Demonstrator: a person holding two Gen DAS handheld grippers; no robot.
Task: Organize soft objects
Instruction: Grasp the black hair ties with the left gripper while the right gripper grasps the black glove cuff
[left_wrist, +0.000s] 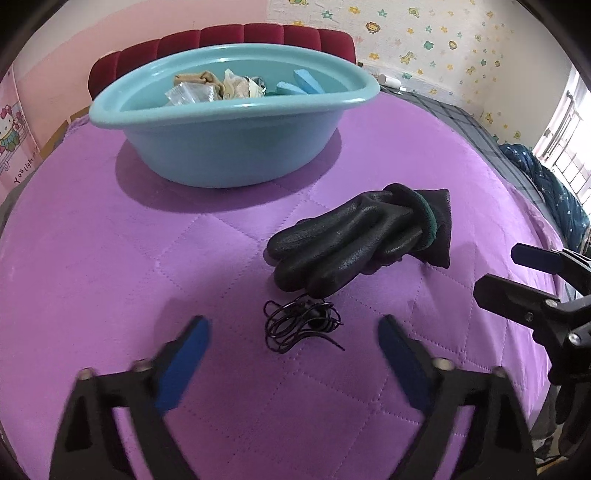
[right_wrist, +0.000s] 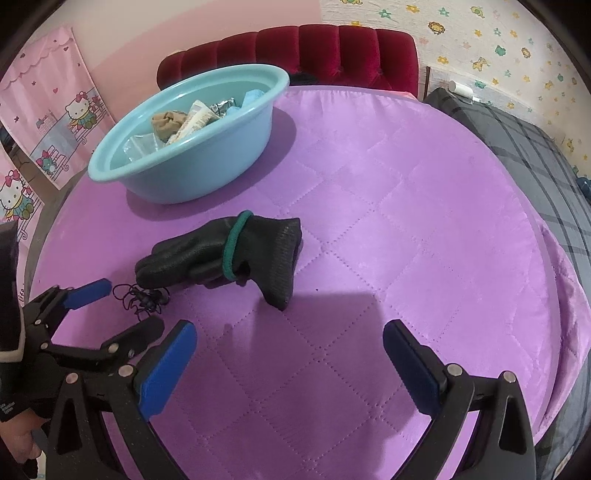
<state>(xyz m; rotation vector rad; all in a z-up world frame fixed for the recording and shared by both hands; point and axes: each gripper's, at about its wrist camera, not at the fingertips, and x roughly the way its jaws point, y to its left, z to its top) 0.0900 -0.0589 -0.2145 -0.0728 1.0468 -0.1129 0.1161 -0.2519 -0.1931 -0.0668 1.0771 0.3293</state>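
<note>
A black rubber-coated glove (left_wrist: 354, 243) (right_wrist: 221, 254) with a green band (right_wrist: 234, 247) round its cuff lies on the purple quilted cover (left_wrist: 110, 258) (right_wrist: 406, 221). Just in front of its fingers lies a small tangle of thin black cord (left_wrist: 301, 323) (right_wrist: 144, 299). My left gripper (left_wrist: 293, 325) (right_wrist: 127, 308) is open and points down, with the cord tangle between its blue pads (left_wrist: 177, 362), untouched. My right gripper (right_wrist: 291, 328) (left_wrist: 506, 271) is open over bare cover to the right of the glove, holding nothing.
A light blue basin (left_wrist: 229, 103) (right_wrist: 184, 155) at the back left holds beige cloth, plastic bags and blue pieces. Behind it stands a red padded headboard (right_wrist: 314, 44). A grey checked blanket (right_wrist: 535, 166) borders the cover on the right. A person's hand (right_wrist: 18, 439) shows bottom left.
</note>
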